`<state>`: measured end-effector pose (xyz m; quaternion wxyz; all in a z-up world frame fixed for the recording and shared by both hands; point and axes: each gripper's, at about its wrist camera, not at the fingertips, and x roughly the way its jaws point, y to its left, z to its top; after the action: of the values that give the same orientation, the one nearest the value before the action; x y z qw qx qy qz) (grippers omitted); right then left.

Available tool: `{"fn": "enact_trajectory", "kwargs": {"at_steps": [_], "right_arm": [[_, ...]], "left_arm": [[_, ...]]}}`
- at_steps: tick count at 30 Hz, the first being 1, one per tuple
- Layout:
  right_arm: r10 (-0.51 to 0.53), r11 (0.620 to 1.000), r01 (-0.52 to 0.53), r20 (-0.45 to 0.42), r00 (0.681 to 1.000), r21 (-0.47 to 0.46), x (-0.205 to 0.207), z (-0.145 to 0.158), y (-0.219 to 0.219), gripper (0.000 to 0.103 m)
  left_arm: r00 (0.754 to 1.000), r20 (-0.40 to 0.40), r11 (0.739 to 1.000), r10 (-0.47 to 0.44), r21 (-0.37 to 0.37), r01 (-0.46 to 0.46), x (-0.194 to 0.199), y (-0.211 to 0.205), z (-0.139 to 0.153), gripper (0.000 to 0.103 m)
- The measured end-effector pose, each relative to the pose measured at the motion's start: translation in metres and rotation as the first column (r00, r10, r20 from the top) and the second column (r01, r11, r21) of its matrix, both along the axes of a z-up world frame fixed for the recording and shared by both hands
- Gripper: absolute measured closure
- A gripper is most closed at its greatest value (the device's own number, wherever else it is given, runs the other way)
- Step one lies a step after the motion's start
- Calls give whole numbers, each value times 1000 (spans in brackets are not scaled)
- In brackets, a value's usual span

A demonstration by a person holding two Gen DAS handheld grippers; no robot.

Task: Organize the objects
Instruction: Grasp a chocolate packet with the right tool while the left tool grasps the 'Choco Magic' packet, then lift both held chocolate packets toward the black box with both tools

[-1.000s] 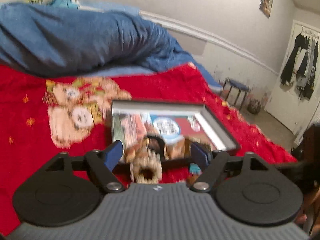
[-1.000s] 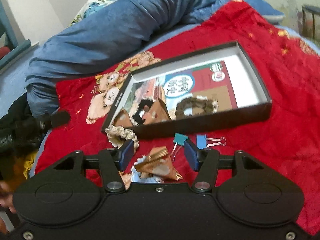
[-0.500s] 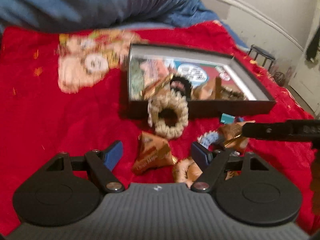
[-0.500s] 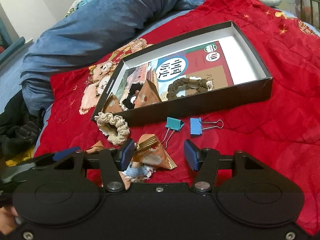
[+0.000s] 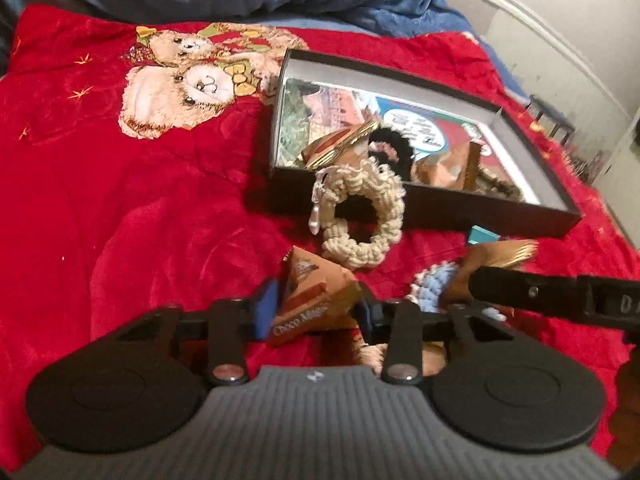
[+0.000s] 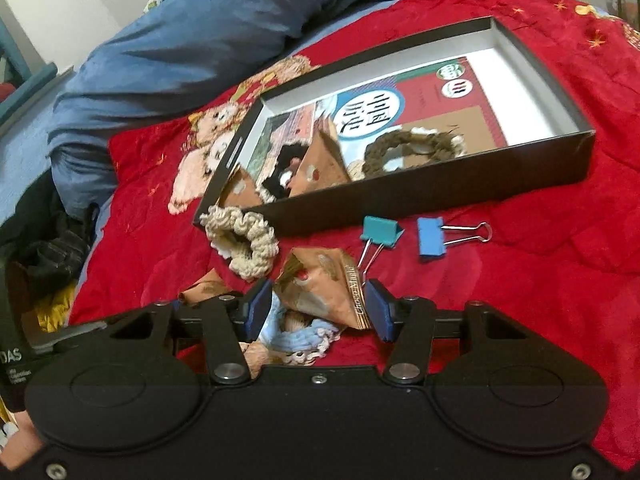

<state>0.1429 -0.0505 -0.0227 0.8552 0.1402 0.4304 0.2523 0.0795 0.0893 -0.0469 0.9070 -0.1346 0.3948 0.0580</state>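
On a red blanket (image 5: 132, 208), the left gripper (image 5: 316, 312) and right gripper (image 6: 316, 312) each close their jaws around separate brown snack packets (image 5: 316, 300) (image 6: 328, 292).

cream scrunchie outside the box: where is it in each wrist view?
Left wrist: cream scrunchie sits centre frame, leaning against the black box near wall, beyond the left hand-held gripper.
Right wrist: cream scrunchie sits left of centre, at the box's near-left corner.
Shared landmark: the black box.
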Motion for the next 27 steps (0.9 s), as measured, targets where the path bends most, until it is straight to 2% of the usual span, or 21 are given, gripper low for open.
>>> {"fn": "enact_trajectory", "kwargs": {"at_steps": [5, 7, 11, 12, 14, 18, 23, 27], "right_arm": [[-11, 1000, 11, -4, 1000, -12, 2, -4, 9, 52], [-17, 1000, 17, -10, 1000, -11, 5, -4, 9, 57], [-34, 999, 34, -15, 999, -3, 8, -5, 7, 59], [-31, 999, 31, -12, 999, -7, 7, -4, 6, 62], [-12, 1000, 12, 1, 1000, -26, 4, -3, 7, 69], [27, 997, -24, 39, 999, -70, -5, 1, 9, 70], [47, 997, -42, 78, 996, -65, -13, 12, 6, 74], [54, 997, -50, 92, 994, -54, -17, 18, -2, 75]], "left_arm": [[1000, 5, 1000, 8, 11, -8, 0, -1, 0, 65], [1000, 11, 1000, 14, 22, -14, -1, -3, 0, 65], [1000, 29, 997, 10, 76, -13, -2, -12, 1, 66], [999, 34, 996, 12, 83, -15, -2, -14, 1, 66], [999, 46, 996, 17, 91, -22, -2, -16, 3, 66], [997, 74, 990, 1, 141, -12, -5, -24, 8, 66], [994, 106, 992, -16, 125, 3, -10, -28, 11, 66], [987, 154, 986, -32, 164, 6, -15, -34, 15, 66]]}}
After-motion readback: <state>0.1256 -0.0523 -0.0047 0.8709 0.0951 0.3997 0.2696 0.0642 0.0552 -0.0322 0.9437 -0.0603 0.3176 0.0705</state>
